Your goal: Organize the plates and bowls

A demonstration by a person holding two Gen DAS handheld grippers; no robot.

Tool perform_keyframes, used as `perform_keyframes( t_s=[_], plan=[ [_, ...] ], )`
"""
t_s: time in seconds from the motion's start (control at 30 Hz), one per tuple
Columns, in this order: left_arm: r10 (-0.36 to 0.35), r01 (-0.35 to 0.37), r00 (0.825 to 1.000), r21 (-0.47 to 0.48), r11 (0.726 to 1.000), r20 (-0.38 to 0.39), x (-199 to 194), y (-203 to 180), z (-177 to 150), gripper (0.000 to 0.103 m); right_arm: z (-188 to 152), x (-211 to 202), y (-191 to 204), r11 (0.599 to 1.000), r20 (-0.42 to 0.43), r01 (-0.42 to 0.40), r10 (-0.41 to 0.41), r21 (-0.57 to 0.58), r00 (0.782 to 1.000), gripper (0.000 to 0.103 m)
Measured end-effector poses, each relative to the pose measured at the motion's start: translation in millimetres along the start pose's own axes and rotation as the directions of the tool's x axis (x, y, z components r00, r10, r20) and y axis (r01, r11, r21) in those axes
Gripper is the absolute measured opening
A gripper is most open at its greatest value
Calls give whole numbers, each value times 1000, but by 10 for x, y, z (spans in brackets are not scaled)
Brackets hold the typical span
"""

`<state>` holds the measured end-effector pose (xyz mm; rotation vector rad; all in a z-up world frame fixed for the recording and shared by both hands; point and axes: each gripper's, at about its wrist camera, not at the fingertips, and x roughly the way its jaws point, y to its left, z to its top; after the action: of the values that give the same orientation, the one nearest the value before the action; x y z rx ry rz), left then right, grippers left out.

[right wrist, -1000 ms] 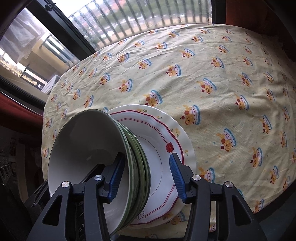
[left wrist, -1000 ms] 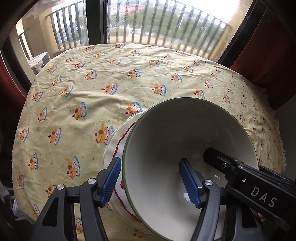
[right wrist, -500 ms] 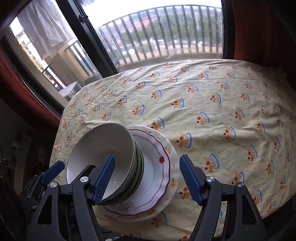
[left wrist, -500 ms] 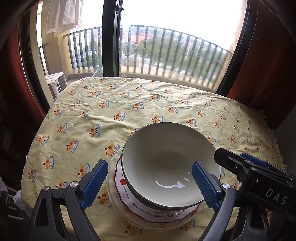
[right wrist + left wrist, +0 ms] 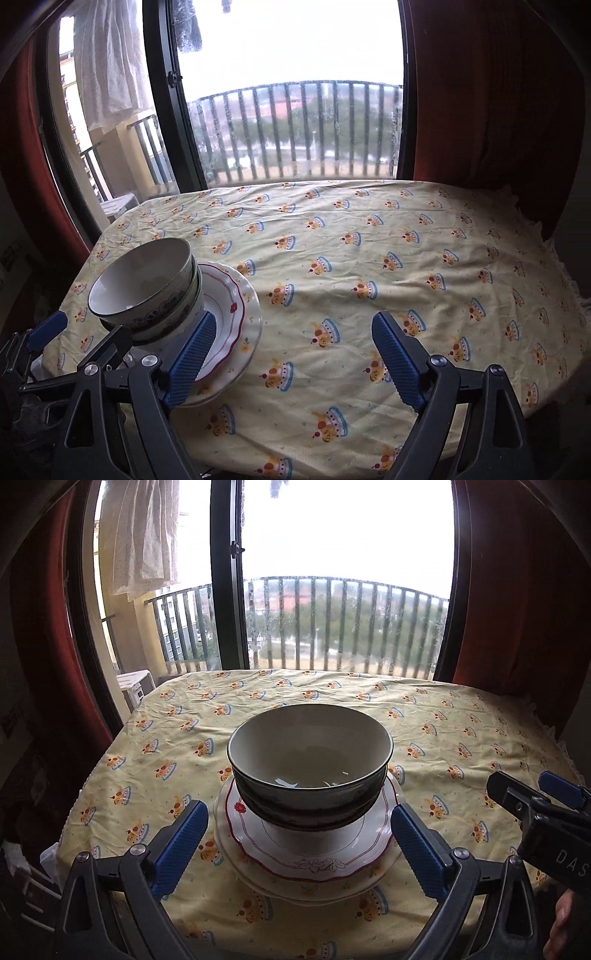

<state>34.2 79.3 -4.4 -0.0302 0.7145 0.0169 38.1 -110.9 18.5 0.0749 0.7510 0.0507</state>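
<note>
While both claws are opening with nothing between their pads, you are looking at what appears to be the release step of the stacking. The left gripper (image 5: 295, 840) is spreading wide, and the nested bowls (image 5: 309, 764) are sitting just ahead of it, centred between its blue pads but clear of them, on the red-rimmed plates (image 5: 306, 853). The right gripper (image 5: 293, 363) is also spreading, empty; the same stack is lying ahead and to its left, with its left pad (image 5: 190, 360) showing in front of the plate rim. Whether that pad is touching the rim you cannot tell. Nothing else is sitting on the yellow tablecloth (image 5: 369, 258) in either view, so the sorting seems close to done. Your next move is probably calling for a clean withdrawal, keeping both claws wide so no pad clips the plate edge or nudges the bowls.
</note>
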Motion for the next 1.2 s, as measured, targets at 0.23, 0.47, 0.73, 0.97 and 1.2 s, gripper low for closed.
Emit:
perform_keyframes(
  t_s=[0.23,0.47,0.73,0.97,1.2],
  plan=[
    [-18,18,999,2,1000,27,-101,-134,-226,101,-385,-119,-185,999,42,39,-38,-29,998,91],
    [-36,36,999,1,999,38,-144,-219,-262,103,-515,-274,-268,998,77,58,-57,-4,995,98],
    [-31,31,998,-2,1000,49,-157,-245,-253,103,-505,-284,-303,999,86,50,-50,6,995,99],
    [-33,33,998,-13,999,46,-142,-240,-233,103,-470,-246,-350,998,83,51,-53,29,995,99],
    [-29,30,998,-12,999,52,-166,-228,-235,103,-422,-209,-324,999,77,43,-45,23,996,99]
  ],
)
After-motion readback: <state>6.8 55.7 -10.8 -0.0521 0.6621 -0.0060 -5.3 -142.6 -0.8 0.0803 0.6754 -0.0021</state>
